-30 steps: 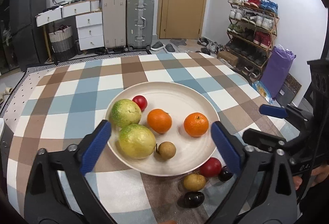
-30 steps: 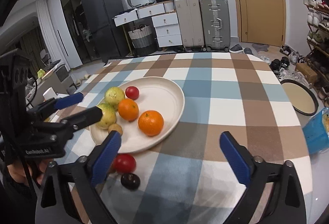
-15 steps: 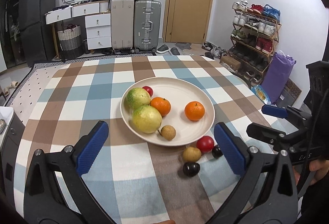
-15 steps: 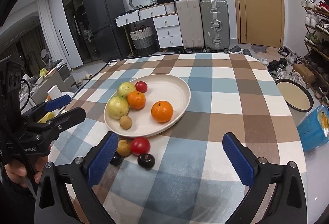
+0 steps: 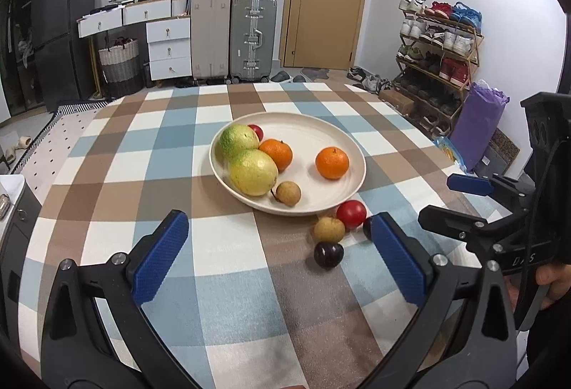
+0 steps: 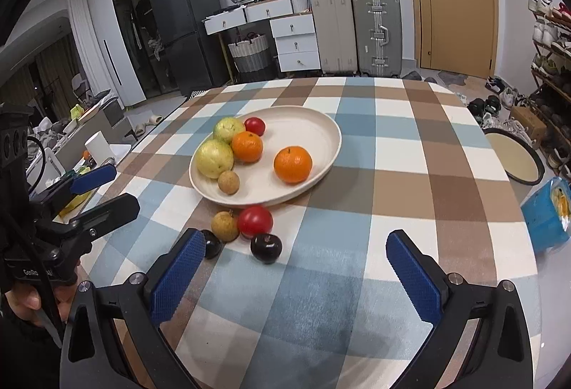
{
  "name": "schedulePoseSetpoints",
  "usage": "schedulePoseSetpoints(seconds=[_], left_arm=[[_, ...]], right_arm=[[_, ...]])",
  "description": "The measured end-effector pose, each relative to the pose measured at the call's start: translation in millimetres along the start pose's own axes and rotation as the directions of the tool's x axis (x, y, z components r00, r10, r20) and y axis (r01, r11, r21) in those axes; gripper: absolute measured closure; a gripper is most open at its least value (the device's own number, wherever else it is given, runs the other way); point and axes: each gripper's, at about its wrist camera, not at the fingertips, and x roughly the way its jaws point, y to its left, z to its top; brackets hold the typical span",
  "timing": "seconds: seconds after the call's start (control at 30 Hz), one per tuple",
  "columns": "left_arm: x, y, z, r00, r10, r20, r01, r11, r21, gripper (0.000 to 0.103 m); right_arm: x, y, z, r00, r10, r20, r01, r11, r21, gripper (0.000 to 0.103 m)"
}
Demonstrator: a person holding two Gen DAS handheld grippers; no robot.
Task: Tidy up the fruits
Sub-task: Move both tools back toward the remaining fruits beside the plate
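**Four fruits left off the plate, both grippers empty**

I hold both grippers back from the work, above the near part of the checked table (image 6: pixel 410 153). My left gripper (image 5: pixel 282 257) gapes wide with nothing between its blue pads, and my right gripper (image 6: pixel 296 276) is just as wide and just as empty.

The cream plate (image 6: pixel 321 128) sits mid-table and carries two yellow-green guavas (image 6: pixel 214 158), two oranges (image 6: pixel 292 164), a small red fruit (image 6: pixel 254 126) at its far side and a brown longan (image 6: pixel 228 182) near its front rim. Grouping them there is, I judge, the point of the task.

Just off the plate's near edge lies a tight cluster on the cloth: a red tomato (image 6: pixel 254 220), a tan longan (image 6: pixel 225 226) touching it, a dark plum (image 6: pixel 266 248) in front, and a second dark plum (image 6: pixel 211 243) partly hidden behind my right gripper's left pad. They crowd together, so I would take the free-standing front plum first, with the right gripper, since it lies nearest.
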Motion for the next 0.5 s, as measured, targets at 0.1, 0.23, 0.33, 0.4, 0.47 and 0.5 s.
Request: schedulePoseSetpoints(seconds=[0.1, 0.23, 0.33, 0.4, 0.47, 0.5], left_arm=[[4, 2, -4, 1.0, -0.014, -0.01, 0.014, 1.0, -0.008, 0.001], [12, 1, -8, 0.999, -0.026, -0.035, 0.025, 1.0, -0.003, 0.001], [17, -1, -11, 0.998, -0.027, -0.055, 0.028, 1.0, 0.01, 0.001], [22, -1, -11, 0.997, -0.031, -0.064, 0.032, 0.999, 0.015, 0.001], [26, -1, -12, 0.996, -0.035, -0.081, 0.037, 0.999, 0.015, 0.001], [29, -2, -14, 0.995, -0.039, -0.091, 0.04, 0.999, 0.014, 0.001]], right_arm=[[3, 2, -5, 1.0, -0.001, -0.016, 0.001, 1.0, -0.001, 0.0], [9, 4, -10, 0.999, -0.012, -0.043, 0.011, 1.0, -0.017, 0.0], [15, 4, -13, 0.998, -0.014, -0.064, 0.013, 1.0, -0.023, 0.0], [19, 4, -14, 0.996, -0.022, -0.083, 0.019, 0.999, -0.035, 0.0], [22, 6, -15, 0.995, -0.031, -0.096, 0.027, 0.998, -0.052, 0.0], [23, 7, -16, 0.994, -0.032, -0.103, 0.026, 0.998, -0.059, 0.0]])
